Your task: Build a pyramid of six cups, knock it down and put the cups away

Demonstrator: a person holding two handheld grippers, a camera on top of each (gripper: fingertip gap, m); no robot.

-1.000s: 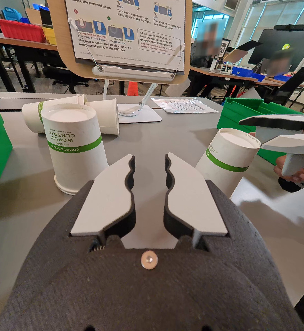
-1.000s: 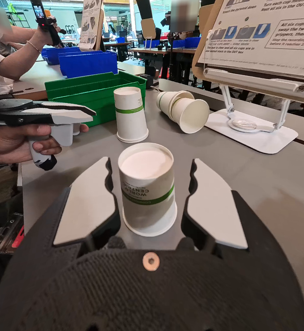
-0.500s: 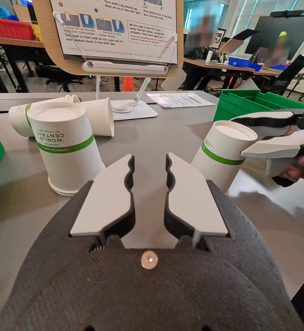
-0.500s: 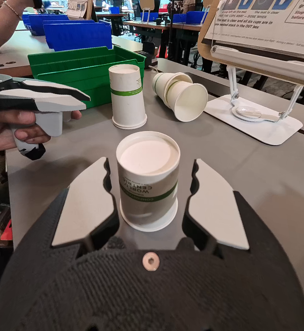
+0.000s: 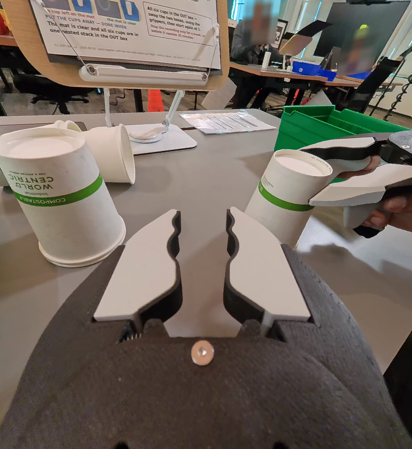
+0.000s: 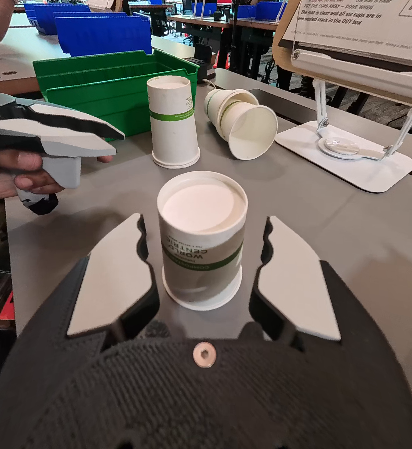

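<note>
The right claw (image 6: 203,233) is spread wide around an upside-down paper cup (image 6: 201,245) on the grey tabletop (image 6: 321,230), its fingers not touching it. The left claw (image 5: 203,220) is a little apart and holds nothing, between this cup (image 5: 287,194) and a second upside-down cup (image 5: 54,194). Nested cups (image 6: 241,121) lie on their side near a green bin (image 6: 107,82).

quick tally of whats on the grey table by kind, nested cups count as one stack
upside-down cups: 2
lying nested cup stack: 1
green bins: 2
document stand: 1
laminated sheet: 1
total: 7
</note>
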